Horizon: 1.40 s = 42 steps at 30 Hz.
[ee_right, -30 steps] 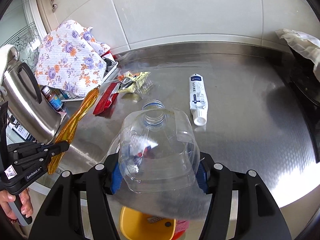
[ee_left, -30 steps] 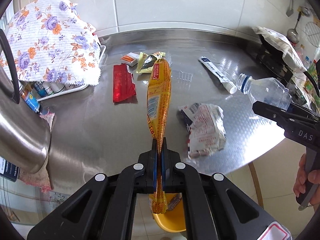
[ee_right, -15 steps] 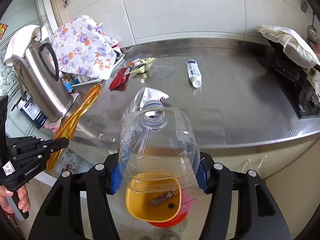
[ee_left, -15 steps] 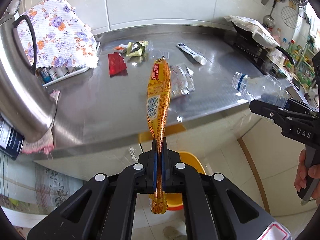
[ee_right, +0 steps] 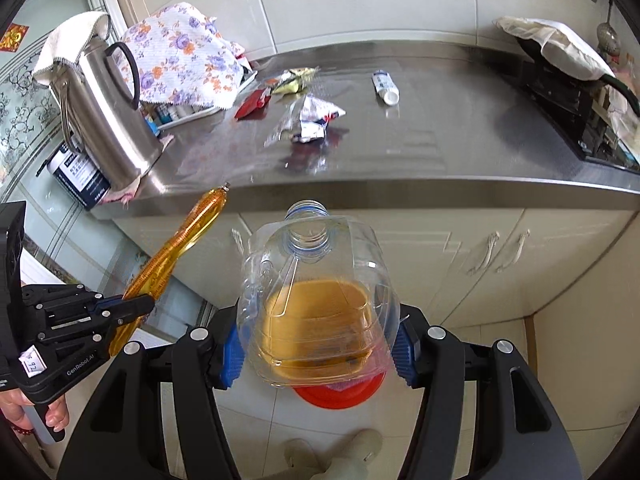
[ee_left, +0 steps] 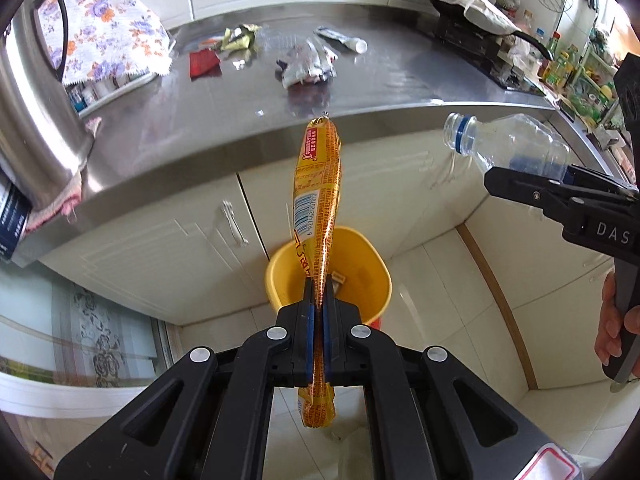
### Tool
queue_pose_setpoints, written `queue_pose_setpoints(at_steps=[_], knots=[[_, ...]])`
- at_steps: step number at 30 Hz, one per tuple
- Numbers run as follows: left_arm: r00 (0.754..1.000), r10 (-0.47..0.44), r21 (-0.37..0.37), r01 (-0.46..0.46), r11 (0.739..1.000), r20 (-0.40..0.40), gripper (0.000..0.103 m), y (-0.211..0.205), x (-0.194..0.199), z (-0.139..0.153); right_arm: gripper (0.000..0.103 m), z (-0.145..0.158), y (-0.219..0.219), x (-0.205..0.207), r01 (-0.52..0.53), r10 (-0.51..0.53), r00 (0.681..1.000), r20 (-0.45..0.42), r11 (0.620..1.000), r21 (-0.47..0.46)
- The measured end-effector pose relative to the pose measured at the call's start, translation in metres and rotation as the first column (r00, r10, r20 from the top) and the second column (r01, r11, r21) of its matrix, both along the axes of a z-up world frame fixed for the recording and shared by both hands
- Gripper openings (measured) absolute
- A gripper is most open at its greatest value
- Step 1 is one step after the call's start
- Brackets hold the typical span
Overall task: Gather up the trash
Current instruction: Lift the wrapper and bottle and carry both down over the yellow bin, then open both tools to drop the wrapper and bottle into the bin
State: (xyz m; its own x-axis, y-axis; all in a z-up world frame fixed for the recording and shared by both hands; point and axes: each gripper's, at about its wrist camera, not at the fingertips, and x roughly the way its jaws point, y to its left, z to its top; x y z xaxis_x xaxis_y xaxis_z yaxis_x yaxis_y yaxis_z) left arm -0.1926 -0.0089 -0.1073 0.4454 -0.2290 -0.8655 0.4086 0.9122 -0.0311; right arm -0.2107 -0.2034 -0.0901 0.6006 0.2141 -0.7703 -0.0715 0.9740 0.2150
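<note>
My left gripper is shut on a long orange sausage wrapper, held above the yellow trash bin on the floor. It also shows in the right wrist view. My right gripper is shut on a clear empty plastic bottle, also above the bin, which shows yellow through the bottle. The bottle shows in the left wrist view. On the steel counter lie a crumpled white wrapper, a red packet, a yellow-green wrapper and a white tube.
A steel kettle stands at the counter's left end by a flowered cloth. A stove with a covered pan is at the right. White cabinet doors are below the counter. A red base sits under the bin.
Both grippers have drawn back from the counter and lowered over the bin, each still holding its item. The counter now lies farther off.
</note>
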Motion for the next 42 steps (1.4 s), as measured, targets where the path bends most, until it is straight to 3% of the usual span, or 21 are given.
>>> queue_pose_setpoints(at_steps=[8,14,27,34,39,42], knots=[[0.995,0.008,0.009,-0.007,1.000,-0.104,0.004,-0.003,0.003,-0.037,0.061,-0.034,0.004,0.012,-0.038,0.040,0.995,-0.088,0.999,0.021],[0.982,-0.040,0.029,0.046,0.999,-0.186,0.004,-0.004,0.009,-0.075,0.061,-0.075,0.008,0.029,-0.086,0.089,0.982,-0.168,0.996,0.025],[0.931,-0.096,0.096,0.138,0.986,-0.353,0.004,0.004,0.045,-0.172,0.061,-0.195,0.020,0.061,-0.197,0.187,0.898,-0.398,0.980,0.016],[0.886,-0.128,0.070,0.177,0.982,-0.446,0.004,-0.004,0.063,-0.221,0.061,-0.248,0.023,0.078,-0.205,0.199,0.851,-0.486,0.978,0.042],[0.828,-0.125,0.043,0.177,0.983,-0.547,0.004,-0.001,0.068,-0.259,0.061,-0.280,0.024,0.090,-0.209,0.193,0.825,-0.532,0.977,0.029],[0.818,-0.125,0.039,0.177,0.983,-0.562,0.004,-0.001,0.070,-0.267,0.061,-0.295,0.023,0.095,-0.204,0.185,0.811,-0.556,0.979,0.029]])
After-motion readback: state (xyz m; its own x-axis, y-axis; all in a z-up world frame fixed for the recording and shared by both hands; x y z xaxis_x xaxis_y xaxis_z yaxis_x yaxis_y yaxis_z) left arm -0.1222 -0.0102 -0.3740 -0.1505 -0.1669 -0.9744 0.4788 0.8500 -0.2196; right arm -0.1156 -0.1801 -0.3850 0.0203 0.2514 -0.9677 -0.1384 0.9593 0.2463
